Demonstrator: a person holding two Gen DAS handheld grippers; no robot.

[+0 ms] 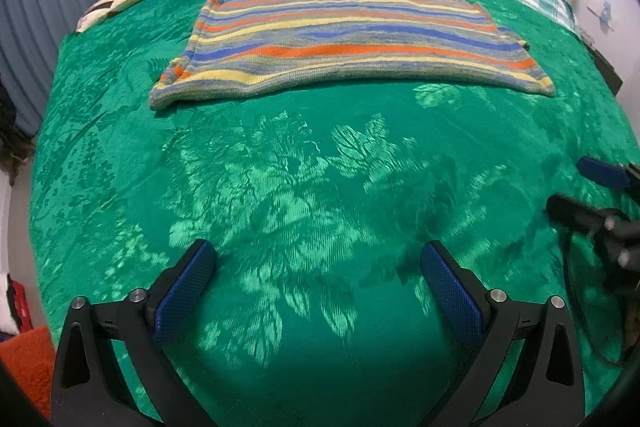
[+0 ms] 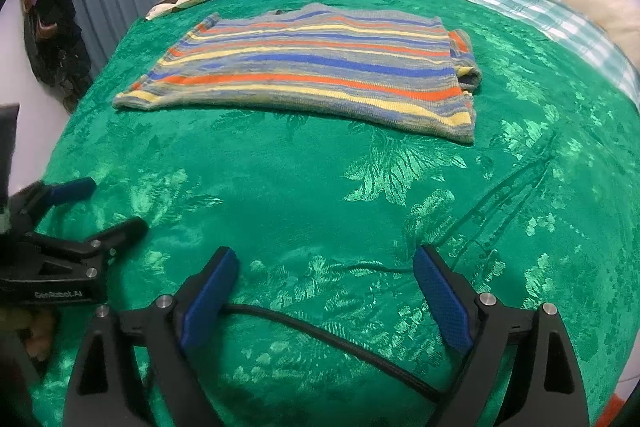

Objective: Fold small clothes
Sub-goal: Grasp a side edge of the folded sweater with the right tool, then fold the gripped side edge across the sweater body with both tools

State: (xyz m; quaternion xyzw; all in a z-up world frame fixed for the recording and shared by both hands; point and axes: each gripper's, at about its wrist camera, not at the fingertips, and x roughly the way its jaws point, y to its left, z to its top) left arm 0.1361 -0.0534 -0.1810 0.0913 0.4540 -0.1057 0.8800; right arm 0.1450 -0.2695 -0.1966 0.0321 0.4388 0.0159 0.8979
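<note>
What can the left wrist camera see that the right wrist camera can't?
Only the left wrist view shows the orange rug beside the bed. Only the right wrist view shows the dark clothes hanging by the curtain and the black cable lying on the cover. Both show the striped sweater flat on the green bedspread, the patterned cushion, and both grippers, left gripper and right gripper, jaws open and empty.

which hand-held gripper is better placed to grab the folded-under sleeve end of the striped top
Right, probably. The tucked sleeve of the striped top lies on the right hand-held gripper's side; both are open and well short.
</note>
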